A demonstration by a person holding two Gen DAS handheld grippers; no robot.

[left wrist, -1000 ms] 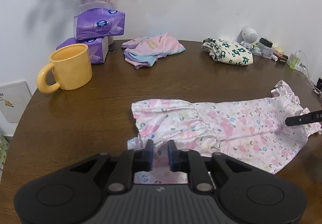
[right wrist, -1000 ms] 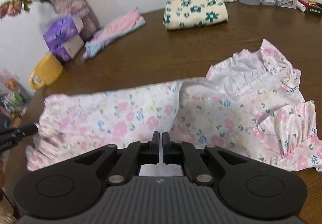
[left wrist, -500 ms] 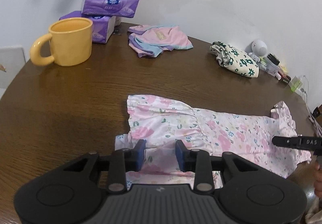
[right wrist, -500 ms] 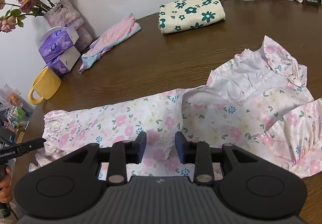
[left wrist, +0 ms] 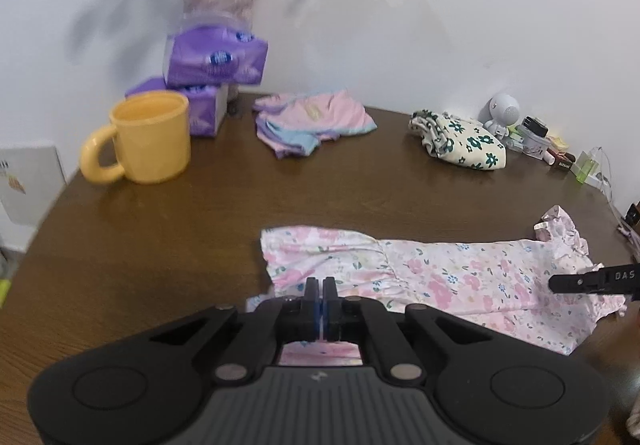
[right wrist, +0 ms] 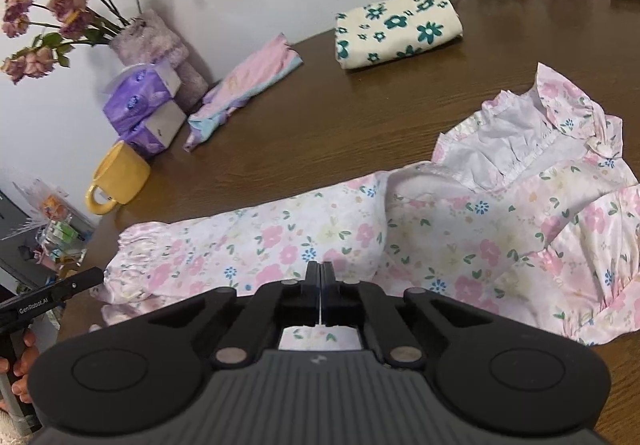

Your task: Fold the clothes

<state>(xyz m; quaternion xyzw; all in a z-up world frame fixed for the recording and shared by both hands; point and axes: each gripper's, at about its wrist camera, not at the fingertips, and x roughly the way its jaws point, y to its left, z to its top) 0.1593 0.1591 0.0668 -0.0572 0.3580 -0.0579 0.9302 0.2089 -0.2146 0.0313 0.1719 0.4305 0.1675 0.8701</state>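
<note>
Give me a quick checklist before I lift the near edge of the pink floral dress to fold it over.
1. Left hand-held gripper shut on the dress hem end: ok, fabric shows behind the closed fingers.
2. Right hand-held gripper shut on the dress's near edge: ok.
3. Dress lying flat: not ok, the bodice is rumpled and folded open.
4. Bare table beyond the dress: ok.
5. Yellow mug away from the dress: ok.
6. Grip holding both fabric layers: cannot tell.
</note>
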